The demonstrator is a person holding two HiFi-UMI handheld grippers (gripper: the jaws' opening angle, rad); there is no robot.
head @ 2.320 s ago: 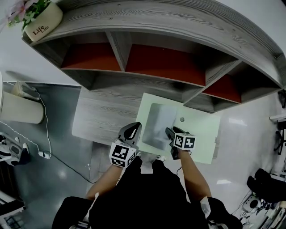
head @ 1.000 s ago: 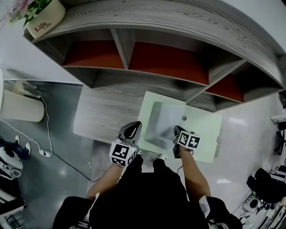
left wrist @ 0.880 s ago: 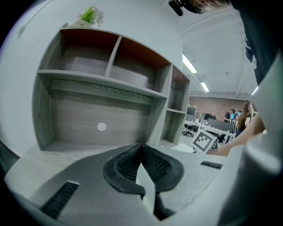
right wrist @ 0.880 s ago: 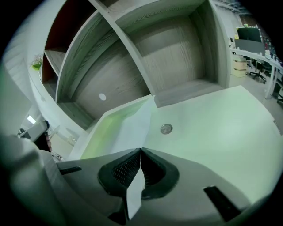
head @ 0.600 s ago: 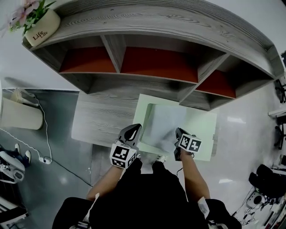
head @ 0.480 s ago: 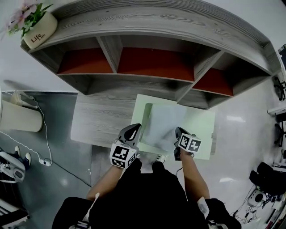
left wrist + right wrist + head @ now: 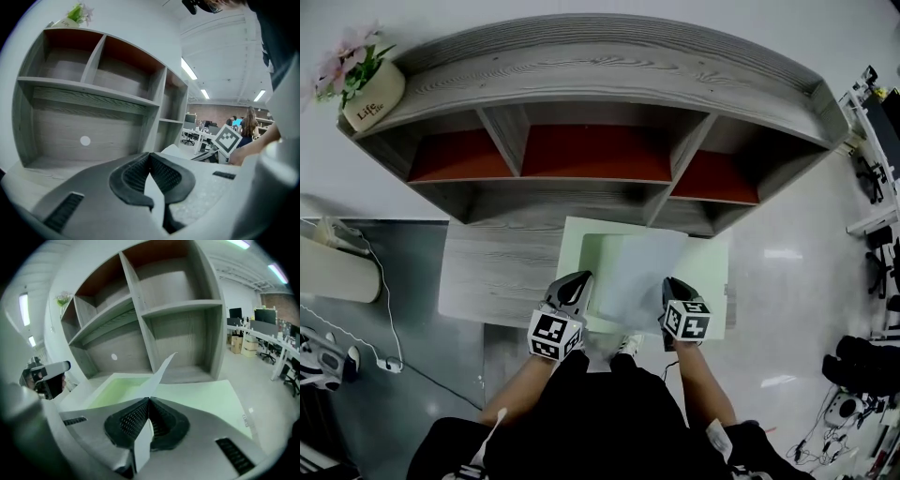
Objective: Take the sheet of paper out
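The sheet of paper is a pale rectangle lifted at a slant over the light green tray. My right gripper is shut on its right edge. In the right gripper view the sheet of paper rises from between the closed jaws of the right gripper, above the tray. My left gripper is beside the sheet's left edge, over the tray's near left corner. Seen in its own view, the left gripper has its tips together, with a pale sliver behind them that I cannot identify.
A grey wooden shelf unit with red-backed compartments curves behind the tray. A potted plant stands on its top left end. The low grey ledge runs left of the tray. A white bin and cables lie on the floor at the left.
The sheet lay flat in the tray; it is now raised and tilted, with the right gripper higher on it. Both grippers drifted slightly, and the head view swung to show more of the shelf.
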